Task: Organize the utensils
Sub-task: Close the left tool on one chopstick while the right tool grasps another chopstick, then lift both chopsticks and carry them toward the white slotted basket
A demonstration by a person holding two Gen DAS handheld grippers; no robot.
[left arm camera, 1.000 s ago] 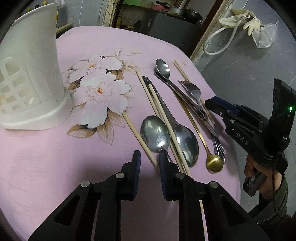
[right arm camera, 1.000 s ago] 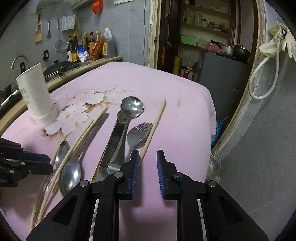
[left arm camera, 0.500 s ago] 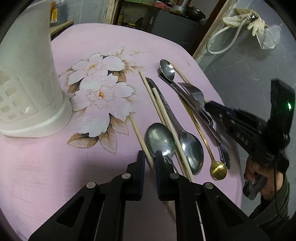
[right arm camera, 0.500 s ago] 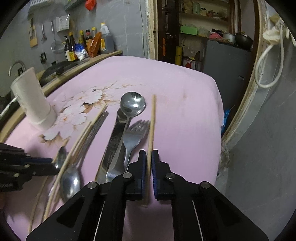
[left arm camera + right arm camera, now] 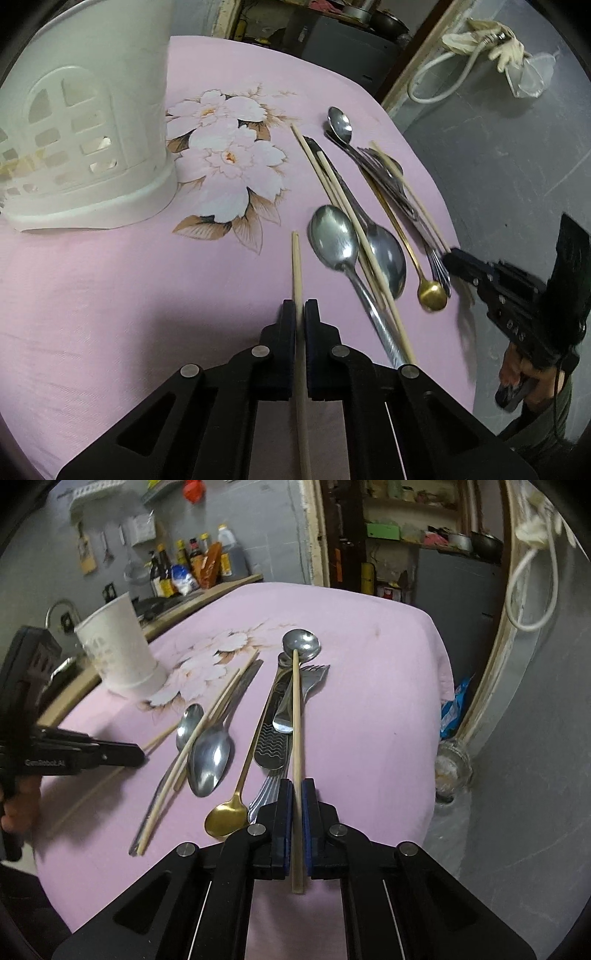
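My left gripper [image 5: 300, 308] has its jaws closing, with the pads pressed on a wooden chopstick [image 5: 295, 258] that points ahead over the pink tablecloth [image 5: 110, 295]. The white slotted utensil holder [image 5: 85, 147] stands upright at the far left. My right gripper [image 5: 296, 786] is shut on a second chopstick [image 5: 295, 709], which reaches over the fork [image 5: 314, 675] and a steel spoon [image 5: 301, 642]. Between the grippers lie two more steel spoons [image 5: 334, 240], a gold spoon [image 5: 431, 295] and two loose chopsticks [image 5: 332, 184]. The holder [image 5: 118, 653] also shows in the right wrist view.
The table's right edge drops to a grey floor, where a glass jar [image 5: 452, 771] stands. A counter with bottles [image 5: 192, 572] runs behind the holder. The other gripper [image 5: 142, 755] and the hand holding it reach in from the left.
Both grippers went from open to shut, each on a chopstick. The left chopstick swung out of the pile to point ahead. The right chopstick swung left over the fork and spoon.
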